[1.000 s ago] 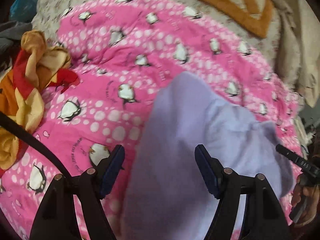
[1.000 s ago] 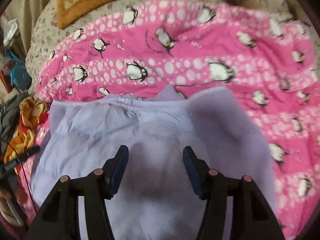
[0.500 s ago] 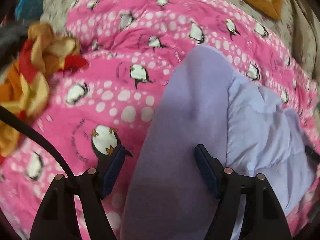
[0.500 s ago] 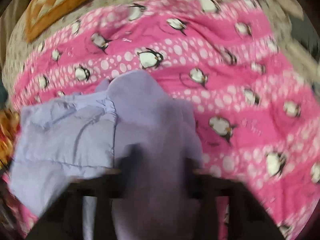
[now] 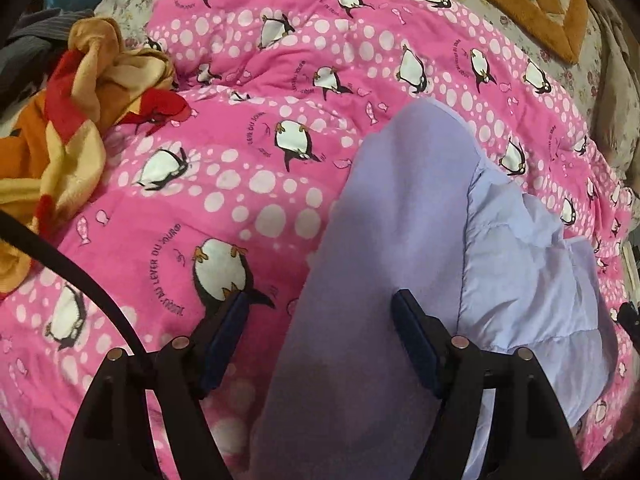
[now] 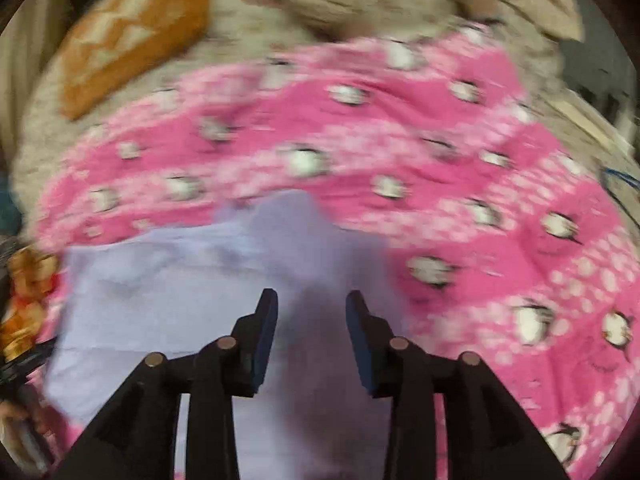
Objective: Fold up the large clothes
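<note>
A soft lilac fleece garment [image 5: 384,248] lies on a bright pink quilt printed with penguins and white dots [image 5: 248,168], which covers a bed. In the left wrist view the garment runs from the lower middle up toward the centre, with one layer folded over so that a paler, smoother lilac lining [image 5: 528,264] shows on its right side along a stitched edge.

The left gripper [image 5: 320,332] points down at the near part of the garment. Its jaws stand wide apart: the right blue pad is over the lilac cloth and the left one over the pink quilt, and nothing is pinched between them.

In the right wrist view, which is blurred by motion, the garment [image 6: 224,280] spreads across the lower left. The right gripper [image 6: 312,328] hangs over it; its jaws have just been opening and stand partly apart, with cloth visible behind the gap but none pressed between the pads.

A crumpled heap of orange, red and cream cloth [image 5: 76,120] lies at the quilt's left edge. An orange cushion with a cream diamond pattern [image 6: 132,36] rests beyond the quilt on a pale floral bedsheet [image 5: 520,28].
</note>
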Available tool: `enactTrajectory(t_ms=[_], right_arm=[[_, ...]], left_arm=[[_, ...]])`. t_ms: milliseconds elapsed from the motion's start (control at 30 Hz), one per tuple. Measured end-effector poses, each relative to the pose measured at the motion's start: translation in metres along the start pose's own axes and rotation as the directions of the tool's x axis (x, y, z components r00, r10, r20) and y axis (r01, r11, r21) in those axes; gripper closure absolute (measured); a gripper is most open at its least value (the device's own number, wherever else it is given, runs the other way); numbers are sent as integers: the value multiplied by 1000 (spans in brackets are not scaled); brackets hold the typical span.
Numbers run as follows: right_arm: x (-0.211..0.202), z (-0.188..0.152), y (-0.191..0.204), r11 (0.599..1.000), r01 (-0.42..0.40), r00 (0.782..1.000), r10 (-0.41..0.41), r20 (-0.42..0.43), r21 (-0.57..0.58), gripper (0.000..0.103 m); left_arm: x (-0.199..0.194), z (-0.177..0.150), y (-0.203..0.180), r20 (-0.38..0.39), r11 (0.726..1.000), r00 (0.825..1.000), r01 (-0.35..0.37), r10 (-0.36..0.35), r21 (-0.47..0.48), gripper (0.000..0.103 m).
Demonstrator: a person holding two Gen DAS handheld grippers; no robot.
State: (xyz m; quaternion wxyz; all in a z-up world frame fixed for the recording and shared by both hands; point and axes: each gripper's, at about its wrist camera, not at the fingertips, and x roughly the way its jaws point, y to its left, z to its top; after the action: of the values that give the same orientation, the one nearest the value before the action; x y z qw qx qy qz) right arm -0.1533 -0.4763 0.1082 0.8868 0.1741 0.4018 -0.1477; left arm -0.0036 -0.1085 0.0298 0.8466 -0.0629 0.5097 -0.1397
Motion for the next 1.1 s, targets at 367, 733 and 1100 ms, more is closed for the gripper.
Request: enactTrajectory(t_ms=[367, 733, 1100], right_arm=[[69, -19, 137, 947, -221, 970, 190, -151, -231, 66], [126, -22, 182, 944, -218, 964, 169, -207, -247, 67], [114, -6, 223, 905, -266, 959, 216, -182, -333, 67]], left_arm=[[-7, -1, -1, 20, 998, 999, -39, 39, 39, 56], [-1, 2, -2, 6, 998, 999, -46, 46, 51, 56], [-11, 4, 8, -13, 1000, 1000, -8, 8, -3, 56]])
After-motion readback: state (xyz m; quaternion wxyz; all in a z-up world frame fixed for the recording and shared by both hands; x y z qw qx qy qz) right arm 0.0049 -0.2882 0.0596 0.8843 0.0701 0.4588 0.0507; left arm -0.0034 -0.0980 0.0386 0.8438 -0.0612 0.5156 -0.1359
